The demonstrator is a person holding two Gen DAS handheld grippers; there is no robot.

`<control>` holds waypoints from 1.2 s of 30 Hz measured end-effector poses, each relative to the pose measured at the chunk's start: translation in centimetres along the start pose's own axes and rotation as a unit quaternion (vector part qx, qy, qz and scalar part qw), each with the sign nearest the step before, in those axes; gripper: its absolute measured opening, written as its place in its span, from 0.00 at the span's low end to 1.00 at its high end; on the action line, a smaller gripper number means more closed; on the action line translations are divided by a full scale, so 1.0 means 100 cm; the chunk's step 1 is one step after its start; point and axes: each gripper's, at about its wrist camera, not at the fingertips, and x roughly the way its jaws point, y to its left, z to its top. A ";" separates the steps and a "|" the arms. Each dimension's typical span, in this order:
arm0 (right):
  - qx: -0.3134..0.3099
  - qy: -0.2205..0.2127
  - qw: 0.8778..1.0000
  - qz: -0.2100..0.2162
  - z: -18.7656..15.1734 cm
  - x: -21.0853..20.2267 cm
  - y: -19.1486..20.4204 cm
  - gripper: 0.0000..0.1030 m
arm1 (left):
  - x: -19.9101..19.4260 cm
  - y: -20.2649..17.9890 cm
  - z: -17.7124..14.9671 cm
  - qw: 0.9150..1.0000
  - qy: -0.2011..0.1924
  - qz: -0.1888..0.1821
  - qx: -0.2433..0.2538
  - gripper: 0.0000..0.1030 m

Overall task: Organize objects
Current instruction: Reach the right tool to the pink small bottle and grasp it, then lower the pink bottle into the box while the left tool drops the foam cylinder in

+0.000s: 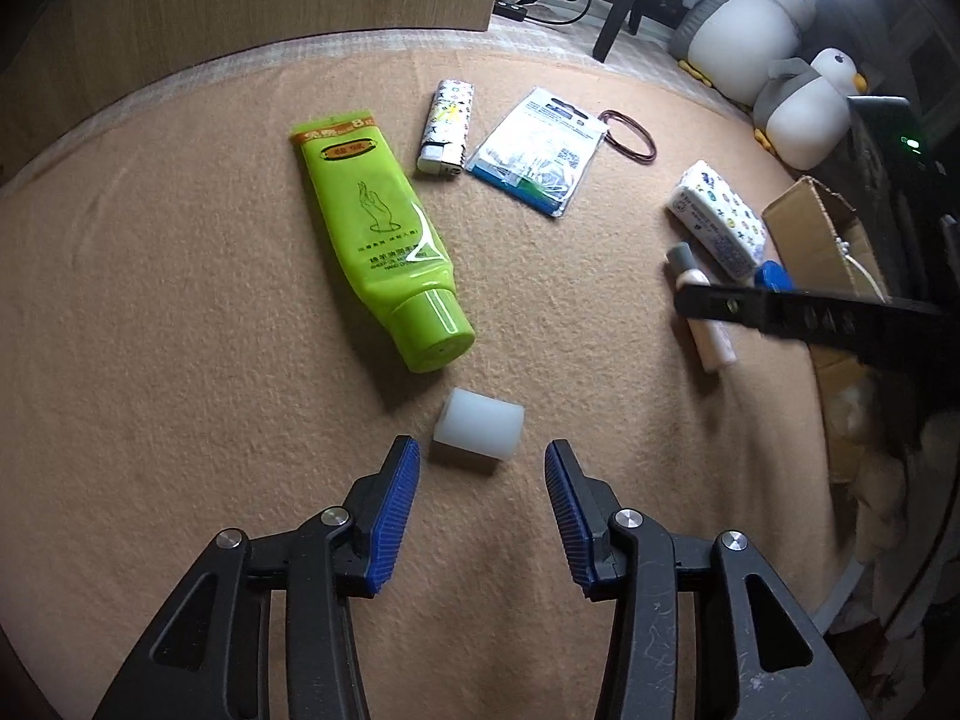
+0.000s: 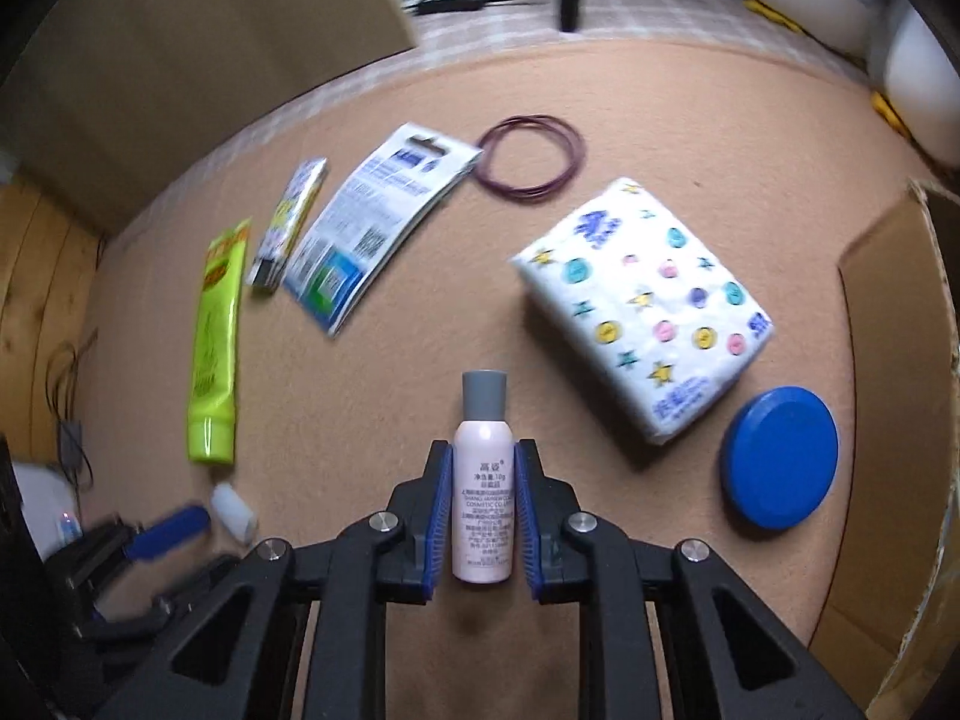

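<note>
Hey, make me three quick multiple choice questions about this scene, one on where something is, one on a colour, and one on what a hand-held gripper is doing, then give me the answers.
1. Where does the white block lie?
A. just ahead of the left hand-held gripper, near the green tube's cap
B. inside the cardboard box
C. on top of the tissue pack

2. What colour is the round lid beside the tissue pack?
A. red
B. blue
C. yellow

3. What is the right hand-held gripper doing?
A. standing wide open over bare blanket
B. closed on the rubber bands
C. closed around the small pink bottle

Answers:
1 A, the block sits on the blanket just beyond the blue pads, below the green tube.
2 B, the disc is plainly blue.
3 C, both pads lie against the bottle's sides.
</note>
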 end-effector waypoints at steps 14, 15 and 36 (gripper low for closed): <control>-0.046 -0.003 0.999 -0.005 -0.033 -0.014 0.000 0.18 | 0.016 -0.021 0.001 0.997 -0.014 0.045 0.057 0.36; -0.049 -0.005 0.999 -0.006 -0.038 -0.013 -0.001 0.18 | 0.017 -0.023 0.000 0.997 -0.014 0.048 0.062 0.33; -0.054 -0.064 0.996 0.011 -0.055 -0.071 -0.009 0.18 | -0.025 -0.061 -0.003 0.995 -0.062 0.010 0.079 0.27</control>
